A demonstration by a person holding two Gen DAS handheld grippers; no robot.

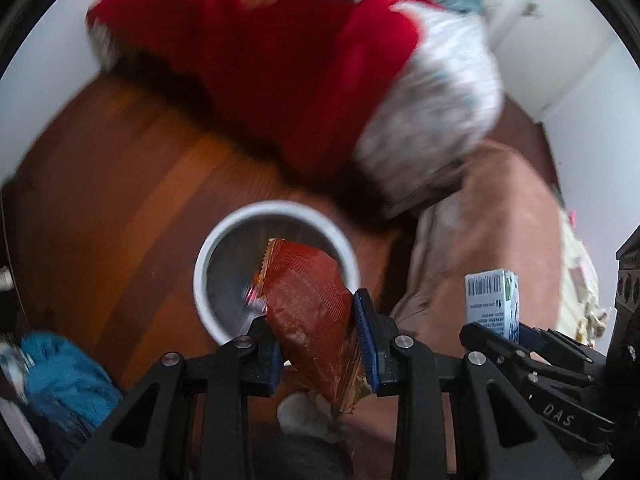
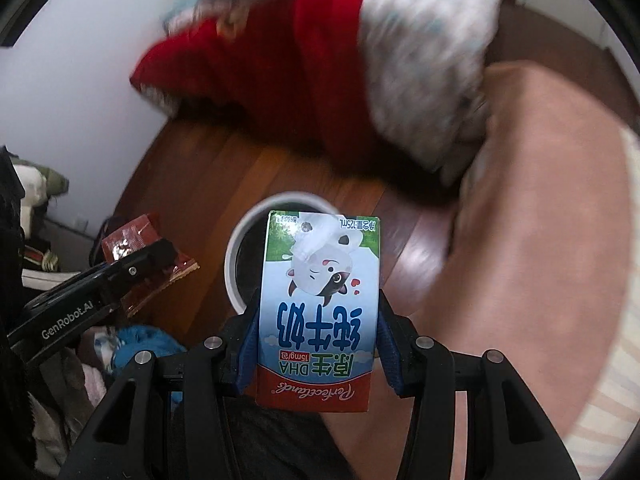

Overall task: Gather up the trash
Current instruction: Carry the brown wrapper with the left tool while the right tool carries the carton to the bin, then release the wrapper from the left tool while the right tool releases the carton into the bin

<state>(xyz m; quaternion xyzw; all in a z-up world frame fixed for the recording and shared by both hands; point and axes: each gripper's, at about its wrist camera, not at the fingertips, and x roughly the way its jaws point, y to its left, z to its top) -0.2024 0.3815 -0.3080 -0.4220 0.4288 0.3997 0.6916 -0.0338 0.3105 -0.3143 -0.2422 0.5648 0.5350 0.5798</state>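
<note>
My left gripper [image 1: 316, 340] is shut on a crumpled red snack wrapper [image 1: 308, 300] and holds it above the white round trash bin [image 1: 212, 256] on the wooden floor. My right gripper [image 2: 318, 320] is shut on a small milk carton [image 2: 320, 312], held upside down above the same bin [image 2: 232, 264]. The carton also shows at the right of the left wrist view [image 1: 492, 300]. The left gripper with the wrapper [image 2: 132, 240] shows at the left of the right wrist view.
A red and white patterned blanket [image 1: 280, 72] lies heaped beyond the bin. A pink cushion or bedding [image 2: 540, 220] fills the right. Blue cloth [image 1: 60, 372] and other clothes lie on the floor at the left. White walls stand behind.
</note>
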